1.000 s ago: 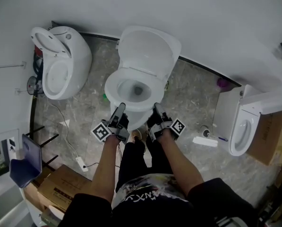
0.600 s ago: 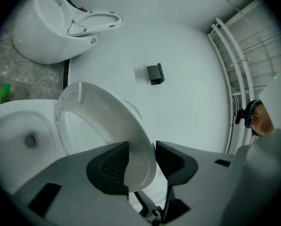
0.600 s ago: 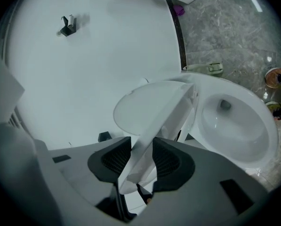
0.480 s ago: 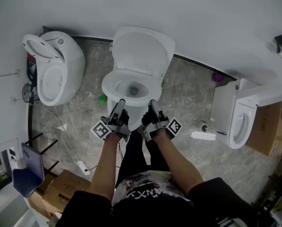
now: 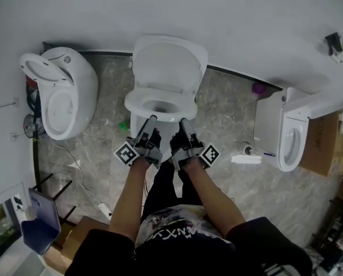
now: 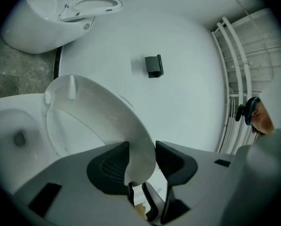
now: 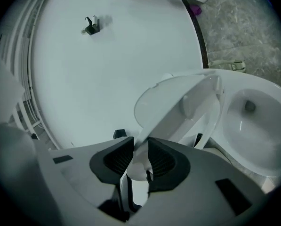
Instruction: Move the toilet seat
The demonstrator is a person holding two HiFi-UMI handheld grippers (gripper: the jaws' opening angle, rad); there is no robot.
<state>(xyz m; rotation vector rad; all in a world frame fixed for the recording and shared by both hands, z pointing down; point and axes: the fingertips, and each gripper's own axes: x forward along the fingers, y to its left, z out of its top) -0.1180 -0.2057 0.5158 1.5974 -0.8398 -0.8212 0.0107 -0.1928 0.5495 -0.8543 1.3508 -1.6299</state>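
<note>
Flanking the toilet seat [image 5: 135,103] stand a round toilet [image 5: 82,82] and boxy toilet [image 5: 270,126].

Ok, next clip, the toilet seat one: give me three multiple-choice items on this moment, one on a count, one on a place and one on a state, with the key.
1. How many toilets show in the head view?
A two
B three
C four

2. Which one are both grippers working at?
A the one on the left
B the one in the middle
C the one on the right

3. What is the left gripper doing?
A open over the bowl
B shut on the seat
C shut on a cable

Key:
1 B: a left toilet, a middle toilet and a right toilet are all in view.
2 B: both reach its front edge, and the right gripper has just been closing on the seat too.
3 B: the seat's edge sits pressed between its jaws.
</note>
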